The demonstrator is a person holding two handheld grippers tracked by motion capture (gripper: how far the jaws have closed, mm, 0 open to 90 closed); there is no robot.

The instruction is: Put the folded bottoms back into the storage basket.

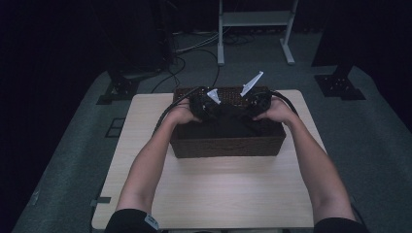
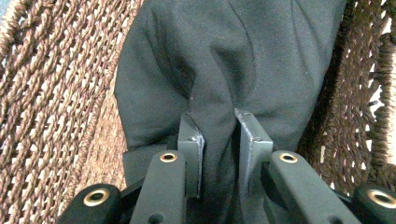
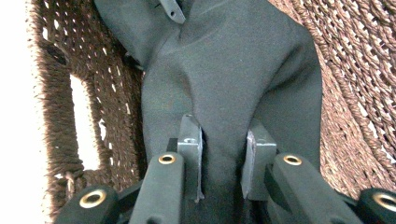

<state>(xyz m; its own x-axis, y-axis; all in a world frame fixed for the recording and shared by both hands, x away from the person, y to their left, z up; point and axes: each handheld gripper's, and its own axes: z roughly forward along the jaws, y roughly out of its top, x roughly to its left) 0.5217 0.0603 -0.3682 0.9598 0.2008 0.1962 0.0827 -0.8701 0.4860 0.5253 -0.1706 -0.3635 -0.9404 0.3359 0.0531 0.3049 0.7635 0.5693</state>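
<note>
Dark cloth (image 2: 224, 60) bunched inside brown woven basket (image 1: 228, 145), mid-surface (image 1: 214, 194). Left tongs (image 2: 219, 135) clenched on cloth fold at basket's left end. Right tongs (image 3: 224, 140) clenched on cloth fold at right end, beside handle slot.

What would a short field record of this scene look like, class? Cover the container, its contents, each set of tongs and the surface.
Container: brown woven basket, rectangular, on the table
Contents: black cloth, bunched inside the basket
Left tongs: shut on a fold of the black cloth
Right tongs: shut on another fold of the black cloth
Surface: light wooden table
Hands: both over the basket
</note>
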